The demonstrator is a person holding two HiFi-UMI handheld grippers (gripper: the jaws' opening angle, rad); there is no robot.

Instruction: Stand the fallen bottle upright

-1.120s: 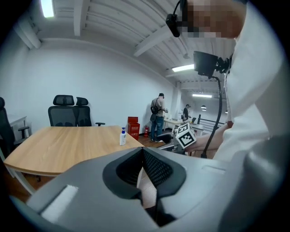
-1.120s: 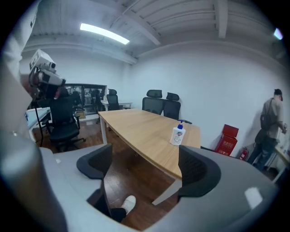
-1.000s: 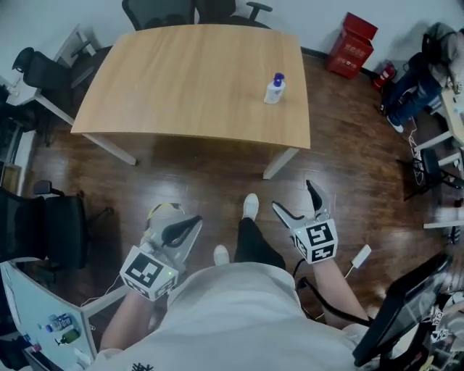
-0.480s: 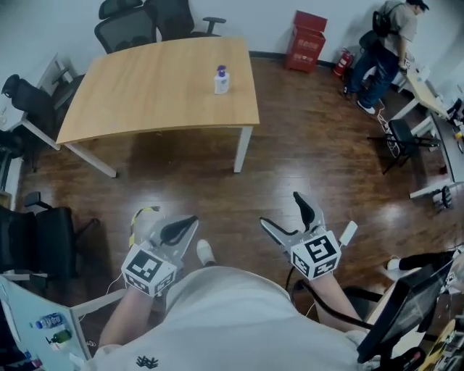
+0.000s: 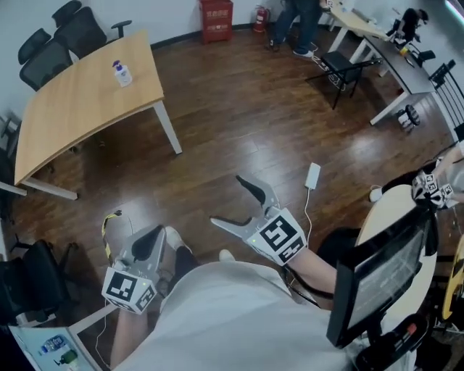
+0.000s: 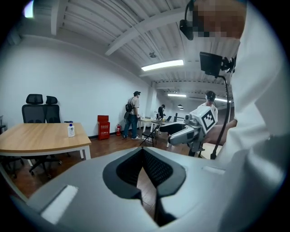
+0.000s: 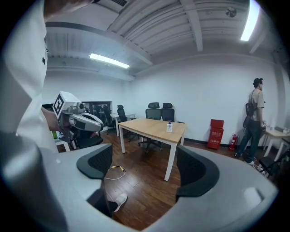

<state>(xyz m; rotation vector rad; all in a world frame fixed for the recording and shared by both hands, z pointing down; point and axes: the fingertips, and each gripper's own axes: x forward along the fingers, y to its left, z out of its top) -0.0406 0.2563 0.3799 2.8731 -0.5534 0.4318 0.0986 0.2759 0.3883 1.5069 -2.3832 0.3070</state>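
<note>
Standing on the table (image 5: 80, 109), near one of its ends, the bottle (image 5: 122, 72) is pointing cap-up with its long axis vertical, so the task is looking finished and is calling for no further move. Both grippers are hanging well away from the table: the left gripper (image 5: 151, 238) with jaws pressed together on nothing, the right gripper (image 5: 228, 201) spread wide and empty.

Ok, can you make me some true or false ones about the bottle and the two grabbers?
The bottle stands upright on the wooden table. True.
The right gripper holds the bottle. False: its fingers are apart with nothing between them; the bottle is far off on the table.
The left gripper has its fingers together. True.
The red box sits on the table. False: it stands on the floor by the wall.
</note>
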